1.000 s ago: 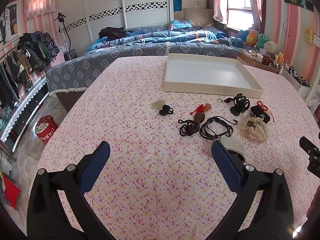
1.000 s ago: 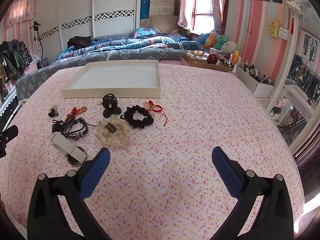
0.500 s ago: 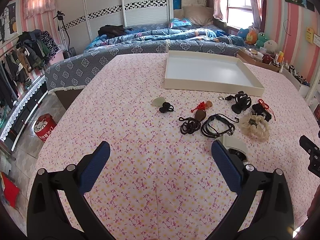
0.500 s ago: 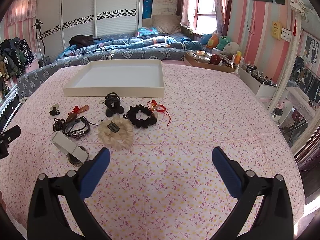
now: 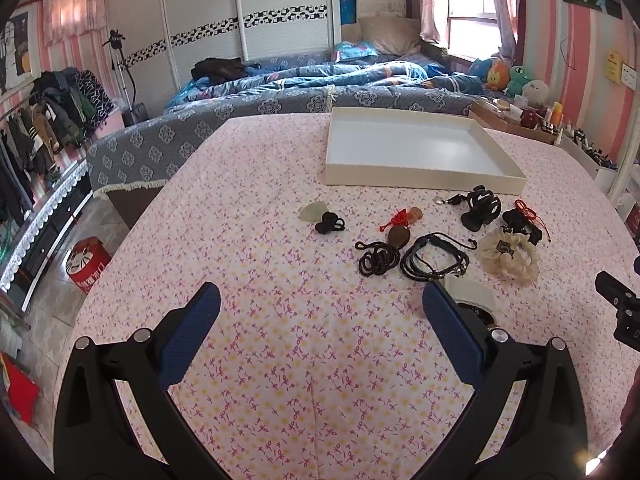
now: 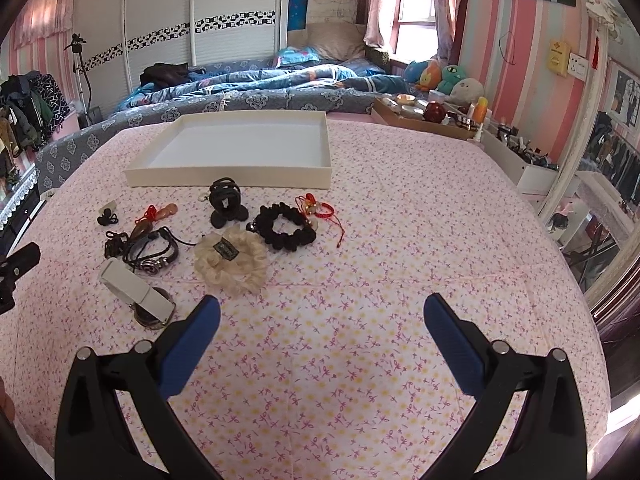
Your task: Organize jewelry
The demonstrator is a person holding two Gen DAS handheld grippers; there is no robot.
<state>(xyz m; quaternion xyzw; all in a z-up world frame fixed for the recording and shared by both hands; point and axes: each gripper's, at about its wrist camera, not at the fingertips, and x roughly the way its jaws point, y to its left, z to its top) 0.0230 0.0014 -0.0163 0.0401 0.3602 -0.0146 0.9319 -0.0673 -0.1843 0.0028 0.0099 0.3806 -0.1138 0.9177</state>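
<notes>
Pink floral cloth (image 6: 360, 264) lay under both of your claws, and nothing had been picked up yet; your left claw (image 5: 320, 320) hung with its blue pads spread wide and empty, and your right claw (image 6: 320, 320) was likewise spread wide, pinching nothing. Ahead of your left claw sat the coiled black cord necklace (image 5: 378, 258) and, touching it on the right, the bundle of black braided cords (image 5: 434, 258); the cream ruffled scrunchie (image 6: 230, 258) lay ahead and left of your right claw, with the black ruffled scrunchie (image 6: 286, 226) just beyond it. Farther out, past all the pieces, stood the shallow white rectangular tray (image 5: 424, 180), bare inside.

The step in hand looked like a first reach; you would have done best to take one piece at a time, starting with whichever lay nearest each claw; come down over the cream scrunchie from above so one pad passed through its middle; keep clear of the white oblong case (image 6: 134, 286) beside your left pad; lift cords slowly, since tangled neighbours could drag along.
</notes>
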